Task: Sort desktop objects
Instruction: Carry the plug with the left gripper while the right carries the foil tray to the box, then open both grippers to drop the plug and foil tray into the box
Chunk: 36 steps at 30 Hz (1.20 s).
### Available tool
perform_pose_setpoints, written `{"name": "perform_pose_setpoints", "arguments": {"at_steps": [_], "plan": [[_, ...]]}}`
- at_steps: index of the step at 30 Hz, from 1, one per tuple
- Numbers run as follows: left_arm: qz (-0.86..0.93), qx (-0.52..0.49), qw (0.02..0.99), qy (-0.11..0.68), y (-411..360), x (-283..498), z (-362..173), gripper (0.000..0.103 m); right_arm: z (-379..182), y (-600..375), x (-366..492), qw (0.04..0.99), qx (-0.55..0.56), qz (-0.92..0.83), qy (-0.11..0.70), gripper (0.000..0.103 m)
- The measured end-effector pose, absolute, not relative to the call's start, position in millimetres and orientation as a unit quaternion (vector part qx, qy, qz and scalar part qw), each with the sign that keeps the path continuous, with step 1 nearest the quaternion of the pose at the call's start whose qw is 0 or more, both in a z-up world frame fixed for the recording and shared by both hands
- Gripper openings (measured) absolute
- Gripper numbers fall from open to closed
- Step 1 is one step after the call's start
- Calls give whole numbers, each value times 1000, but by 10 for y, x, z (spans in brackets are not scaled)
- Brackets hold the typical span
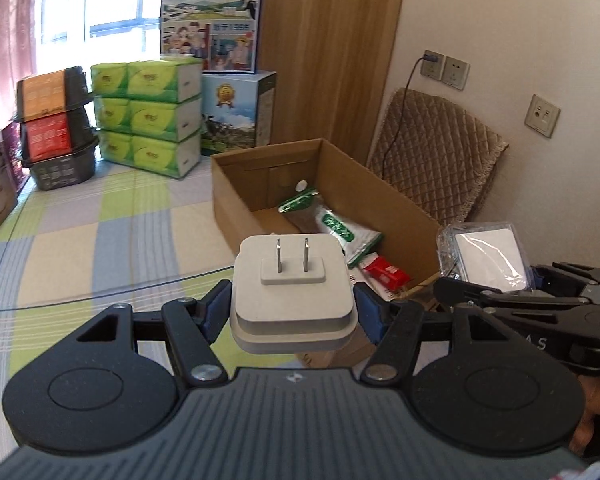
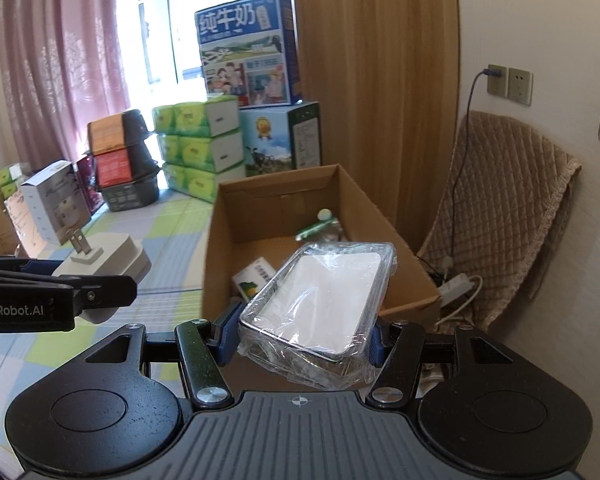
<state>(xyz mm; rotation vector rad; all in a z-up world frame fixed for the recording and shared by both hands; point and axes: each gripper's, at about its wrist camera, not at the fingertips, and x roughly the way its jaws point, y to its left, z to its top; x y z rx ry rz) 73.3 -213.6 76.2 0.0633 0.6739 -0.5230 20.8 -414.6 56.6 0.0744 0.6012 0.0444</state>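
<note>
Both grippers held level just short of the cardboard box. Left gripper pinches white plug adapter between its jaws, prongs up; right gripper clamps plastic-wrapped white case, tilted, at the box's near edge.

Both wrist cams fwd, share cardboard box.

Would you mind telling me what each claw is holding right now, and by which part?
The left claw grips a white charger by its two sides, prongs up. The right claw grips a plastic-wrapped box by its sides, near the lower end.
</note>
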Motion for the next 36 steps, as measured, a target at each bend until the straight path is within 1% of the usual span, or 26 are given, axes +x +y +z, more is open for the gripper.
{"name": "perform_pose_setpoints", "arguments": {"at_steps": [10, 21, 30, 31, 32, 36], "plan": [[-270, 40, 902, 334, -2540, 1044, 673, 61, 474, -4387, 514, 952, 30, 11, 304, 56], [-277, 46, 899, 337, -2769, 1467, 614, 61, 400, -4539, 907, 952, 23, 4, 305, 56], [-276, 60, 895, 344, -2952, 1697, 443, 61, 339, -4608, 1074, 951, 21, 3, 308, 56], [-274, 59, 895, 347, -2967, 1737, 422, 63, 331, -4613, 1092, 951, 20, 3, 309, 56], [-271, 57, 896, 348, -2969, 1771, 416, 72, 321, -4616, 1105, 951, 20, 3, 309, 56], [-258, 46, 905, 335, -2860, 1787, 451, 73, 307, -4620, 1135, 951, 24, 5, 309, 56]]}}
